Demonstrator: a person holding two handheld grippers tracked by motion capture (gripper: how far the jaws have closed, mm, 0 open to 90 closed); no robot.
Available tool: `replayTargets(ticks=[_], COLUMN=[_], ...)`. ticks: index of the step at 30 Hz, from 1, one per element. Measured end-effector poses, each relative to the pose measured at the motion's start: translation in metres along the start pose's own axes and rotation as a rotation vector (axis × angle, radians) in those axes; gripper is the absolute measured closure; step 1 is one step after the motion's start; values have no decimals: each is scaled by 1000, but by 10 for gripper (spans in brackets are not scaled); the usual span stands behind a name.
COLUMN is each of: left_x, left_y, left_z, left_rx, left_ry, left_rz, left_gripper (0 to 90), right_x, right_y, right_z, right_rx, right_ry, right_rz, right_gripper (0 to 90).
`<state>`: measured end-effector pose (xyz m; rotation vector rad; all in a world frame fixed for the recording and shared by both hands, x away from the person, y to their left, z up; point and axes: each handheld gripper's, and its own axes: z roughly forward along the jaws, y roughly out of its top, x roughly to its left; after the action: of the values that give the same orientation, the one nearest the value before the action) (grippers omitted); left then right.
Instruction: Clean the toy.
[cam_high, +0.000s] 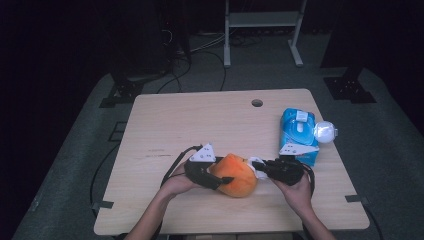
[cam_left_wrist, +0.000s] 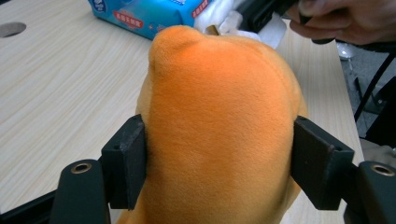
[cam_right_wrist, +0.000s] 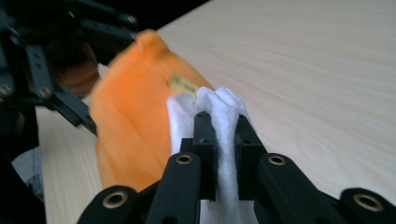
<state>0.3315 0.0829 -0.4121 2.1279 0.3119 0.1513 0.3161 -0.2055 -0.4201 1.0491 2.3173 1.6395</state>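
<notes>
Wooden table (cam_high: 165, 120), near edge: left gripper (cam_left_wrist: 219, 172) clamps orange plush (cam_high: 237, 175) steady; right gripper (cam_right_wrist: 224, 140) pinches white stuffing (cam_right_wrist: 224, 107) for packing.

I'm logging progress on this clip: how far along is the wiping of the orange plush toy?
Done: a white wipe is out of the blue wipe pack and clamped in the right hand-held gripper. In hand: the left hand-held gripper brackets the orange plush toy, pads against its sides, while the wipe meets the toy. Left: the wiping itself; I cannot tell how much is cleaned.
</notes>
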Motion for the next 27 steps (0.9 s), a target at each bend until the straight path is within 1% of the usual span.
replayTargets(ticks=[1,2,3,4,5,6,7,10,11,12,13,14,15,17,18,19,21,22,23,24,25,26,27], left_x=[-5,-5,-10,-10,-16,-16,-21,-24,-28,-28,-28,-28,-26,-23,-23,-19,-14,-14,-7,-7,0,0,5], left_y=[3,3,7,7,10,10,14,17,19,19,20,20,19,17,17,17,15,15,10,10,4,4,-2], left_z=[2,2,4,4,8,8,10,12,14,14,14,14,14,13,13,9,6,6,4,4,4,4,8], left_rx=[8,8,18,18,22,22,36,38,36,36,41,41,36,11,11,-24,-51,-51,-78,-78,-98,-98,-109], left_ry=[5,5,13,13,20,20,33,41,45,45,46,46,34,22,22,8,13,13,-6,-6,-29,-29,-53], left_rz=[23,23,41,41,59,59,81,90,97,97,103,103,100,101,101,84,76,76,39,39,11,11,-29], left_gripper=[274,273,273,272,272,272,272,269,267,263,256,240,213,156,127,113,90,75,74,72,56,43,35], right_x=[6,6,11,14,17,17,27,37,40,40,43,43,41,37,37,34,31,30,29,29,27,27,24], right_y=[5,5,10,11,14,14,19,25,27,27,27,27,24,20,20,16,15,14,13,13,11,11,9], right_z=[-2,-2,-4,-4,-5,-5,-6,-7,-6,-6,-4,-4,-3,-2,-2,-4,-7,-10,-12,-12,-17,-17,-21], right_rx=[-16,-16,-35,-46,-56,-56,-59,-68,-68,-68,-44,-44,-31,-17,-17,-13,-19,-17,-17,-17,-16,-16,-17], right_ry=[12,12,27,41,57,57,66,83,80,80,45,45,36,35,35,27,24,24,22,22,24,24,25], right_rz=[-18,-18,-32,-38,-47,-47,-78,-111,-130,-130,-166,-166,-164,-153,-153,-149,-139,-140,-136,-136,-136,-136,-139], right_gripper=[820,820,819,820,819,819,819,819,818,818,819,819,820,821,821,821,821,821,821,821,819,819,819])
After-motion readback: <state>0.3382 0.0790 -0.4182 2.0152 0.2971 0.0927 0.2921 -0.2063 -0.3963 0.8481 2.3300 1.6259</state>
